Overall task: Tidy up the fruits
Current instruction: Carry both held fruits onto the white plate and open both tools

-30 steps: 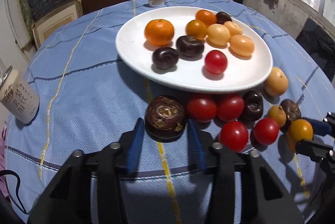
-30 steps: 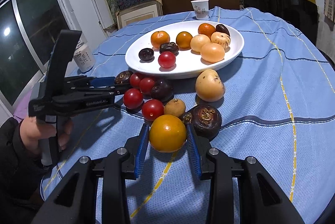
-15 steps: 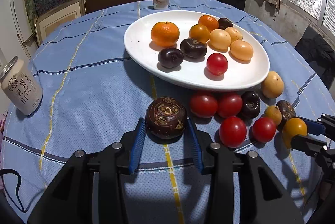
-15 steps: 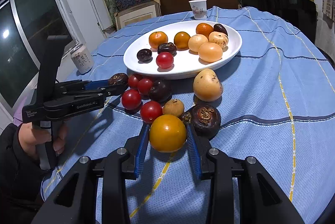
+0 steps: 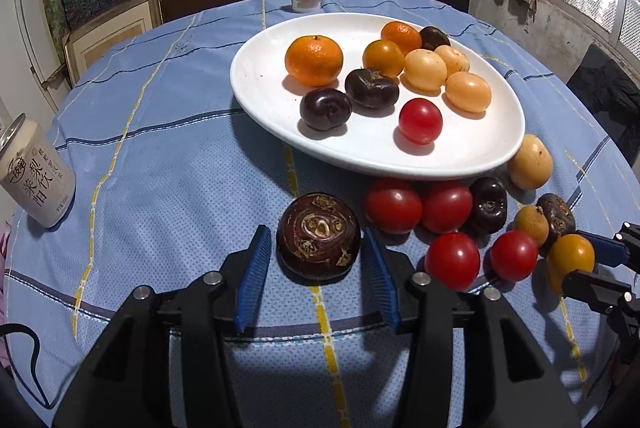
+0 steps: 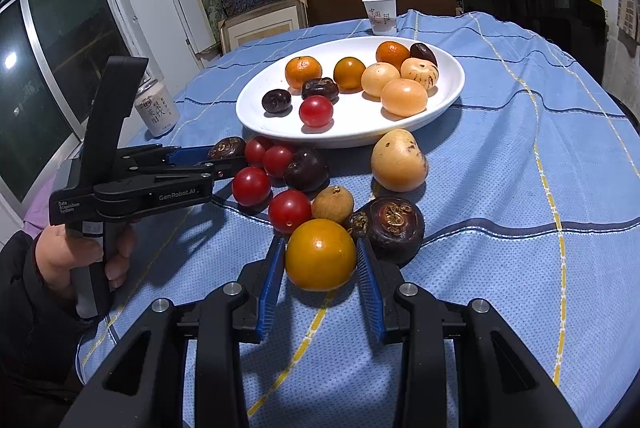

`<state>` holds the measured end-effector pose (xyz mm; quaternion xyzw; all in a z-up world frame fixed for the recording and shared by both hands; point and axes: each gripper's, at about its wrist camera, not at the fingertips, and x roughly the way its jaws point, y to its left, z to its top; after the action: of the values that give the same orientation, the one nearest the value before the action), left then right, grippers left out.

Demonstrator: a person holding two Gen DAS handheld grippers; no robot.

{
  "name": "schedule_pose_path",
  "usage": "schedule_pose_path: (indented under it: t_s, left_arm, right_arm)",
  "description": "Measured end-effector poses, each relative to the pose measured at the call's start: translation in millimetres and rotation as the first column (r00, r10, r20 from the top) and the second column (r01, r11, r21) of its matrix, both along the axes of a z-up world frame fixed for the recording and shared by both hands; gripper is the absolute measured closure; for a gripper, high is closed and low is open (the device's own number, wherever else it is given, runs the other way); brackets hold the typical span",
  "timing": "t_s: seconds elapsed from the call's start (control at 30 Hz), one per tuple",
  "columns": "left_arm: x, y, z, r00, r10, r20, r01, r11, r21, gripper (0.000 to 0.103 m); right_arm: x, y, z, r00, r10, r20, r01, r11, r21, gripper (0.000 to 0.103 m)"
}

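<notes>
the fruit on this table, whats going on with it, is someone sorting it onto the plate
A person holds a pair of tongs in each hand and is moving fruit onto the white plate. The left tongs bracket a dark water chestnut on the blue tablecloth, with a gap at the left pad. The right tongs sit tight around an orange fruit. Both fruits rest on the cloth. Cherry tomatoes and other pieces lie loose beside the plate.

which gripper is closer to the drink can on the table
Left. The left gripper brackets a dark water chestnut on the drink can side of the fruit cluster. The right gripper brackets an orange fruit at the cluster's far side.
</notes>
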<state>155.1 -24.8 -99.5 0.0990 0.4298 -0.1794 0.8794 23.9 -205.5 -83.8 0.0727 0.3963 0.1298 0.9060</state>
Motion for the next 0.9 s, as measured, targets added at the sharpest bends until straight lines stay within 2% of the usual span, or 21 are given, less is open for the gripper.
schedule_pose_path:
  t_s: [0.07,0.9]
  left_arm:
    - [0.0,1.0,0.6,1.000,0.003,0.003,-0.003,1.000,-0.006,0.063]
    - [-25.5,15.1,15.0,0.998,0.034,0.058,-0.031,0.998,-0.052,0.063]
  right_arm:
    - [0.0,-0.2,0.1,1.000,0.000,0.000,0.000,1.000,0.000,0.066]
    - [-10.1,-7.0,6.0,0.999,-0.002,0.049,-0.001,0.999,0.051,0.066]
